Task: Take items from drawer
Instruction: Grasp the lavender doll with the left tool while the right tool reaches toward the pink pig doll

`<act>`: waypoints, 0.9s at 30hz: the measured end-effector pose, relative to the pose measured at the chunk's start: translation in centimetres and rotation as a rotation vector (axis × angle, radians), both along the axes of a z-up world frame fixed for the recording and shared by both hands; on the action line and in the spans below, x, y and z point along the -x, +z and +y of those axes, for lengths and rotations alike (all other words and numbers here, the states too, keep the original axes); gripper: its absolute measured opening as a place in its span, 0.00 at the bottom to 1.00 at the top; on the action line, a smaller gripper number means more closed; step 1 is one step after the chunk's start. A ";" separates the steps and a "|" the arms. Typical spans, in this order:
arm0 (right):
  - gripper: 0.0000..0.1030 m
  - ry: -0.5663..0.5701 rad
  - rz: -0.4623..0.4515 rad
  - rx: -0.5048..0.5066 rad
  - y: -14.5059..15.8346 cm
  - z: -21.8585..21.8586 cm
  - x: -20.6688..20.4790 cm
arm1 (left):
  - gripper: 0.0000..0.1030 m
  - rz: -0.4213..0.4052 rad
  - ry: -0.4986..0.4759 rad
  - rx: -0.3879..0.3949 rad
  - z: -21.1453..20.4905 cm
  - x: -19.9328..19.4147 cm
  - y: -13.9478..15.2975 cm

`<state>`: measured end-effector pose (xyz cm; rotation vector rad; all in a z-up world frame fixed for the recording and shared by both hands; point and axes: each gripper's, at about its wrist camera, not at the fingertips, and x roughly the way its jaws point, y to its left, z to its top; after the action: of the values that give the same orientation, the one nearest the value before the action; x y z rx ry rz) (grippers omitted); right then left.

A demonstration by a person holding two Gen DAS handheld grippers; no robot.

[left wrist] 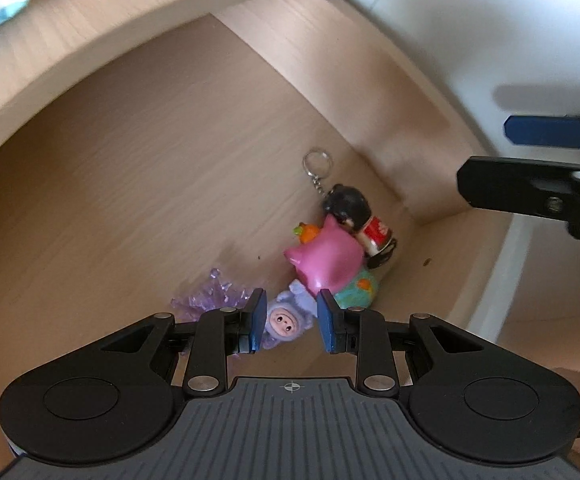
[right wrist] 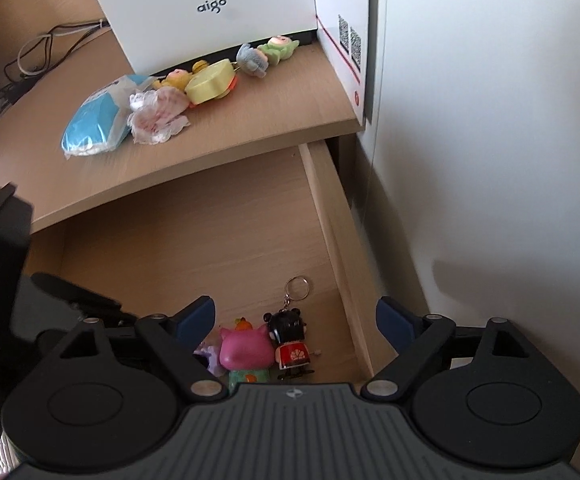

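Observation:
The wooden drawer [left wrist: 150,200] [right wrist: 210,240] stands pulled out, with small toys heaped in its right corner. My left gripper [left wrist: 292,320] is open, low inside the drawer, with a small purple doll [left wrist: 286,322] between its blue pads and a gap on the right side. A purple crystal crown [left wrist: 206,298] lies left of it. Beyond are a pink pig toy [left wrist: 326,260] [right wrist: 246,346] and a black-haired keychain doll in red [left wrist: 364,220] [right wrist: 290,340]. My right gripper [right wrist: 295,312] [left wrist: 486,154] hovers open and empty above the drawer's right side.
The desk top [right wrist: 270,112] above the drawer carries a blue pack [right wrist: 90,124], a pink-white plush [right wrist: 156,116], a yellow toy [right wrist: 210,82], small plush toys and a white box [right wrist: 210,4]. A white wall [right wrist: 490,160] runs along the right. Cables [right wrist: 42,52] lie at far left.

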<state>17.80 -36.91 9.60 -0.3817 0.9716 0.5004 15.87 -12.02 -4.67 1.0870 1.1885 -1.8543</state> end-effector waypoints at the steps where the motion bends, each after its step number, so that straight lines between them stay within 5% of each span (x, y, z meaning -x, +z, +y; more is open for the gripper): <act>1: 0.87 0.000 0.002 0.002 -0.1 0.0 0.0 | 0.29 -0.011 -0.019 -0.004 0.0 0.3 -0.3; 15: 0.88 -0.018 0.034 0.000 -0.5 0.6 -0.7 | 0.29 -0.069 -0.110 0.018 0.4 1.9 -1.4; 18: 0.88 -0.025 0.037 -0.010 -0.4 1.0 -1.2 | 0.29 -0.015 -0.032 0.031 0.6 -0.4 -0.3; 27: 0.92 -0.070 0.103 -0.026 -1.9 2.9 -3.0 | 0.29 0.123 0.468 0.052 3.6 -12.2 3.3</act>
<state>20.84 -33.99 7.67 -0.2991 1.0737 0.4722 28.08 -8.43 -1.39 0.6042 1.3234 -1.5890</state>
